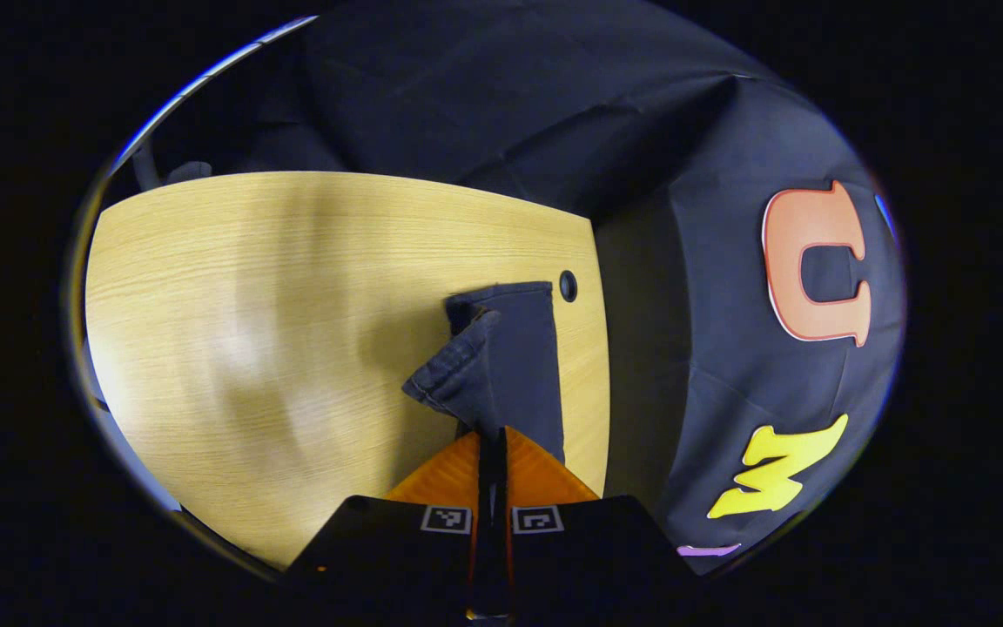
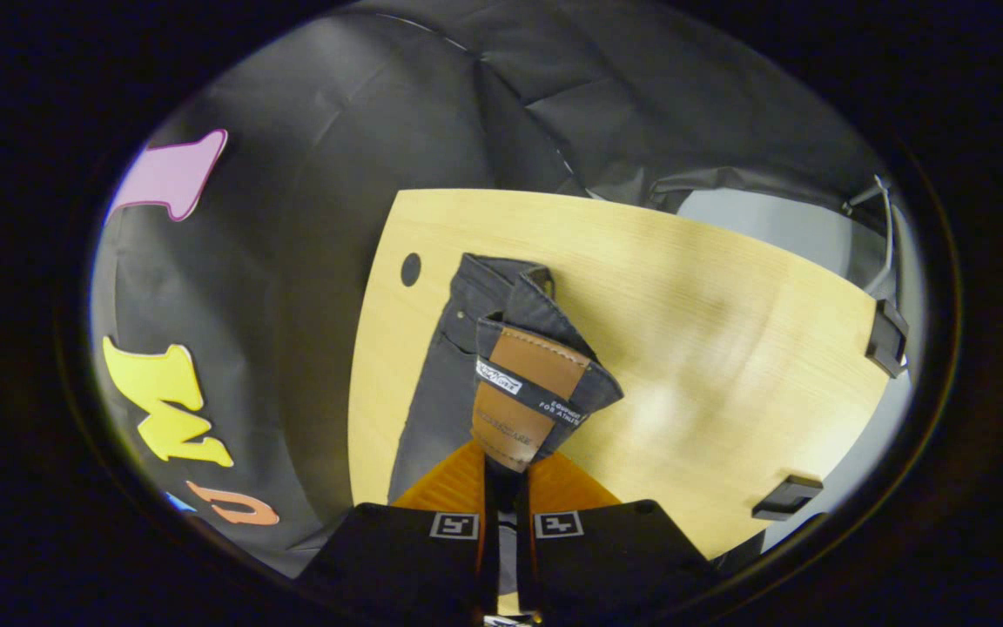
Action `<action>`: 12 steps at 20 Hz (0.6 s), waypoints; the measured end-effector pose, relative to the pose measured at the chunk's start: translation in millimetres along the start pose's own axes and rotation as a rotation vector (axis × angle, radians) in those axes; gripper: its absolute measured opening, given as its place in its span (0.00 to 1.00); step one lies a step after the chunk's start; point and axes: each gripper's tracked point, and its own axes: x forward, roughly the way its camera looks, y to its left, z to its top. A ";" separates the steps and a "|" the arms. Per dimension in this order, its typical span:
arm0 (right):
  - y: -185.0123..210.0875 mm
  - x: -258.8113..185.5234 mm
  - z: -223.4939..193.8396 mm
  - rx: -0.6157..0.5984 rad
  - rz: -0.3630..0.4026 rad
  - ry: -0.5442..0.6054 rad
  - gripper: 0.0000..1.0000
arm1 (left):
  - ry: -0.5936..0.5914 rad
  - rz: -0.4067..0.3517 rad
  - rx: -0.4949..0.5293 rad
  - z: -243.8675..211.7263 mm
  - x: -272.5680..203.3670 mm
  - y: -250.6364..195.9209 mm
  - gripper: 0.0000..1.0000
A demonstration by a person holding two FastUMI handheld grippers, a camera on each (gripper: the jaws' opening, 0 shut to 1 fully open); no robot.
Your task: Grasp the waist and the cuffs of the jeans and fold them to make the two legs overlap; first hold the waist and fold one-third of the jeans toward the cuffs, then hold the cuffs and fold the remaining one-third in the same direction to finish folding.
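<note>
Both ends pinched and lifted so one leg can swing over the other: left hand-held gripper has its fingers closed on the cuff of the dark jeans, raised off the table. Right hand-held gripper is clamped on the waistband at the leather patch, also lifted. The rest of the jeans lies flat along the table edge near the round grommet hole; legs look not yet overlapped.
</note>
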 end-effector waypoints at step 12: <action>88.3 79.4 49.4 0.021 -0.007 0.038 0.09 | 0.097 0.086 -0.095 36.1 118.7 -69.6 0.03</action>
